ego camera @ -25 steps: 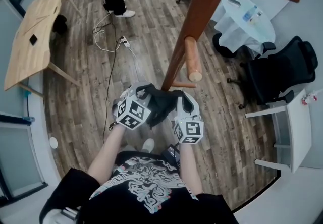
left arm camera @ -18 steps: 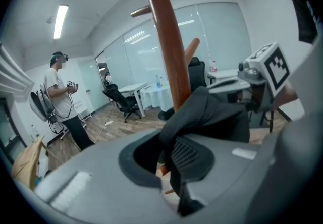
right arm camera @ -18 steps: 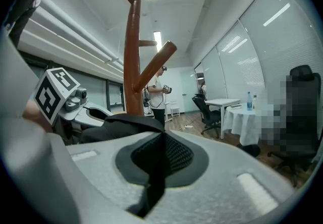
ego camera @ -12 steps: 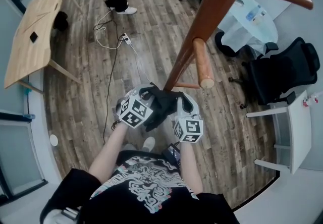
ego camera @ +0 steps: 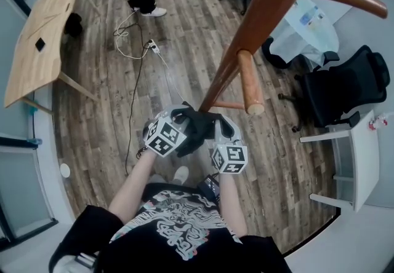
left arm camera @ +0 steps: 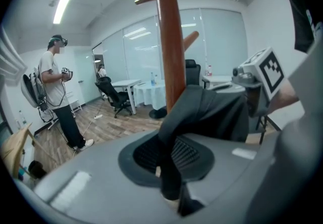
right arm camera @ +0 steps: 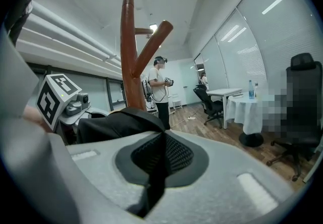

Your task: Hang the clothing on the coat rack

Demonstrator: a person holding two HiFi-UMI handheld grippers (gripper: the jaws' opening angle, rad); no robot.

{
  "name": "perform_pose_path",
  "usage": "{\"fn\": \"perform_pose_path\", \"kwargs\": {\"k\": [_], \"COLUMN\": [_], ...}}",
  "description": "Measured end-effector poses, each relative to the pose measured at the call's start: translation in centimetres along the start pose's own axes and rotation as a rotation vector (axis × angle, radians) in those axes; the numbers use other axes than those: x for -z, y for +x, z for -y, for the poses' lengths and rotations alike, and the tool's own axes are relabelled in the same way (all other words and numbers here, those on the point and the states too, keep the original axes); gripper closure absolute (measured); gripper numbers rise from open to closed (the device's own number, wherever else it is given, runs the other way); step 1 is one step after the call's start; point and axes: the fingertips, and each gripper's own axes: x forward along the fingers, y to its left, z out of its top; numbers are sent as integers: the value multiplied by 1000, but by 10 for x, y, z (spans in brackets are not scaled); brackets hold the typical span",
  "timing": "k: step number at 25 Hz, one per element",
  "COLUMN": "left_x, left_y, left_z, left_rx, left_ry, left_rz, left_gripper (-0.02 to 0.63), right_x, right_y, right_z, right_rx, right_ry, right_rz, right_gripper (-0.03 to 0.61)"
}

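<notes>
Left tongs [ego camera: 177,119], jaws just eased slightly apart, pinch one edge of the dark garment [ego camera: 196,129]; right tongs [ego camera: 220,125] clamp the other. The garment hangs between them beside the coat rack [ego camera: 258,26], below its peg [ego camera: 250,84]. Step: approach. Next, probably: raise the cloth over the peg.

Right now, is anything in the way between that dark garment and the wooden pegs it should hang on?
Nothing visible does. The left gripper and right gripper pinch the dark garment close to the coat rack pole, with only open air between it and the nearest peg above.
</notes>
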Motion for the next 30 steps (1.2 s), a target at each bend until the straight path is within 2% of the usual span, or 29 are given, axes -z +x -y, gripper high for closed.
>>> {"fn": "perform_pose_path", "kwargs": {"k": [10, 14, 16, 30], "left_x": [1, 0, -1, 13], "left_y": [3, -2, -4, -14], "left_z": [4, 6, 7, 24], "left_rx": [14, 24, 37, 32], "left_ry": [-37, -60, -59, -58], "left_rz": [4, 14, 10, -32], "left_gripper": [583, 556, 544, 537], "right_x": [9, 11, 12, 19], "right_y": [2, 0, -1, -25], "right_z": [-3, -6, -5, -12], "right_rx": [-31, -22, -22, -21], "right_ry": [33, 37, 46, 63], "right_rz": [-43, -44, -52, -66], "right_gripper": [575, 561, 528, 526]}}
